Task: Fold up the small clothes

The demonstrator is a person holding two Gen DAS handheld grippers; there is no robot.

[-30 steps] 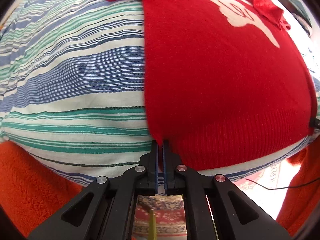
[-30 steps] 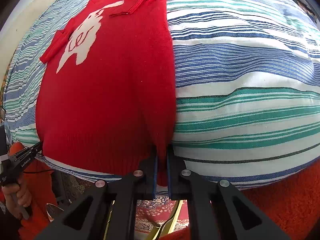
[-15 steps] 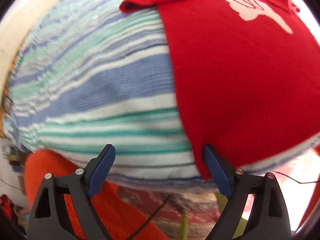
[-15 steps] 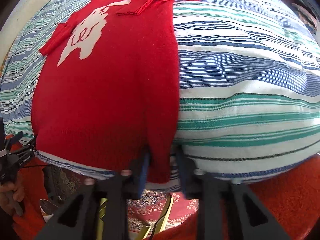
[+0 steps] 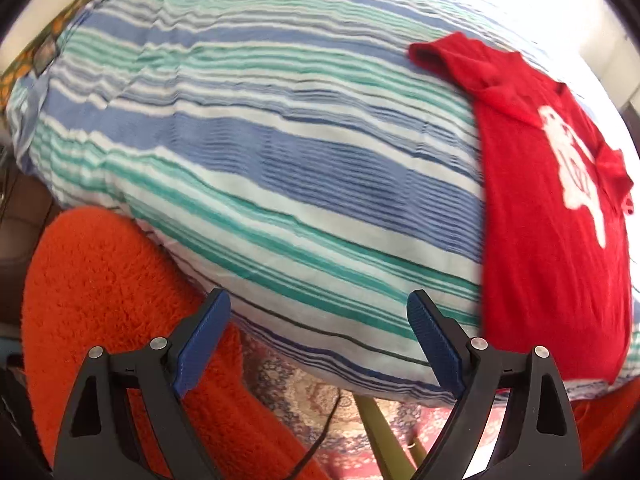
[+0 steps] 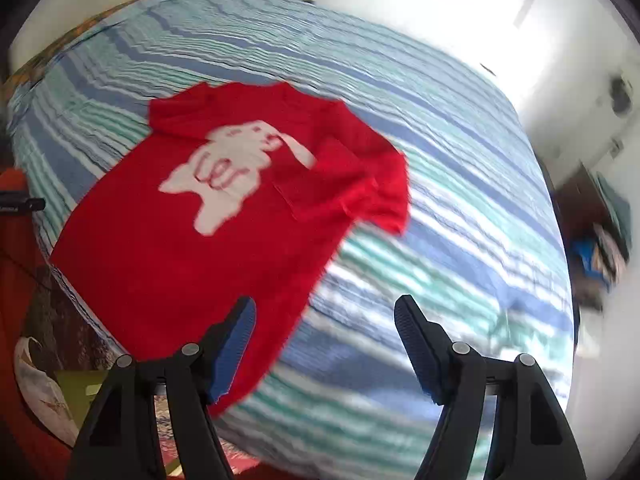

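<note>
In the left wrist view, an orange fuzzy blanket (image 5: 116, 304) is seen at the near left, below the edge of the striped bedsheet (image 5: 248, 152), and a strip of orange patterned fabric (image 5: 36, 60) is glimpsed at the far left corner. The left gripper (image 5: 316, 340) is held released, its blue pads (image 5: 202, 340) spread wide with nothing between them, over the near edge of the sheet. A patterned rug (image 5: 304, 404) and a thin black cable (image 5: 320, 440) are seen beneath it. Broad bare sheet is left between this gripper and the red sweater (image 5: 548, 240), which is laid flat at the right, its hem at the sheet's near edge and a sleeve folded across the far end.

In the right wrist view, which is blurred, a white object (image 6: 40, 392) on the floor is seen at the near left, its kind not to be told. The red sweater (image 6: 208, 248) with a white animal figure (image 6: 236, 176) is spread on the left half of the striped bedsheet (image 6: 460, 208), its hem at the near left edge. The right gripper (image 6: 324, 344) is also released, the left pad (image 6: 234, 348) seen over the sweater's near corner and the other over bare sheet; whether cloth is touched cannot be told. Open sheet is left to the right and far side. A pale wall (image 6: 540, 32) and dark furniture (image 6: 596, 232) are seen past the right edge.
</note>
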